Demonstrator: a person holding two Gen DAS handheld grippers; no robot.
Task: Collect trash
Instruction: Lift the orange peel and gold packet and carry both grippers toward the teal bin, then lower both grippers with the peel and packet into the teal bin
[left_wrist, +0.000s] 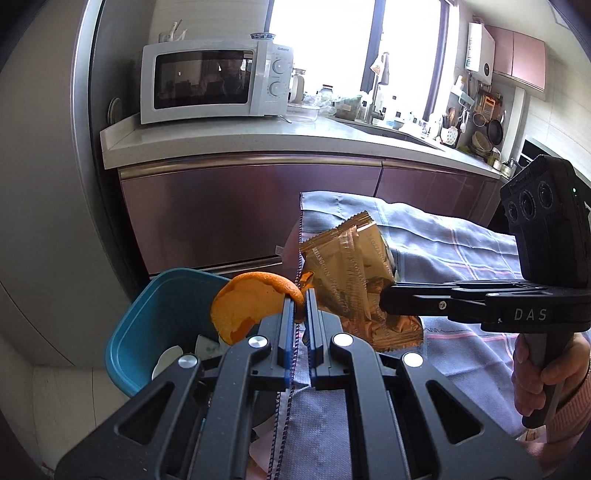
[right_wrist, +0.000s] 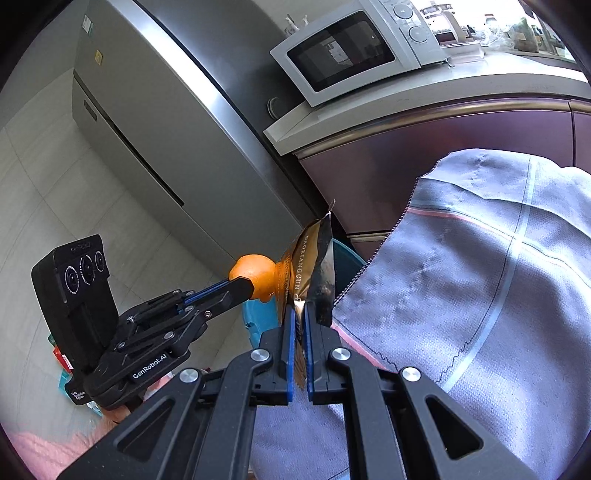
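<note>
My left gripper (left_wrist: 300, 301) is shut on a piece of orange peel (left_wrist: 245, 304) and holds it over the near rim of a blue bin (left_wrist: 155, 306). My right gripper (right_wrist: 300, 314) is shut on a gold snack wrapper (right_wrist: 312, 266), held up beside the peel at the table's left edge. In the left wrist view the wrapper (left_wrist: 351, 273) hangs from the right gripper (left_wrist: 386, 297) coming in from the right. In the right wrist view the left gripper (right_wrist: 247, 286) holds the peel (right_wrist: 255, 275) above the bin (right_wrist: 258, 317).
A table with a grey-blue checked cloth (left_wrist: 443, 258) lies to the right of the bin. Behind stand a purple-fronted counter (left_wrist: 258, 214) with a white microwave (left_wrist: 214, 81) and a steel fridge (right_wrist: 147, 129). The bin holds some white scraps (left_wrist: 168, 360).
</note>
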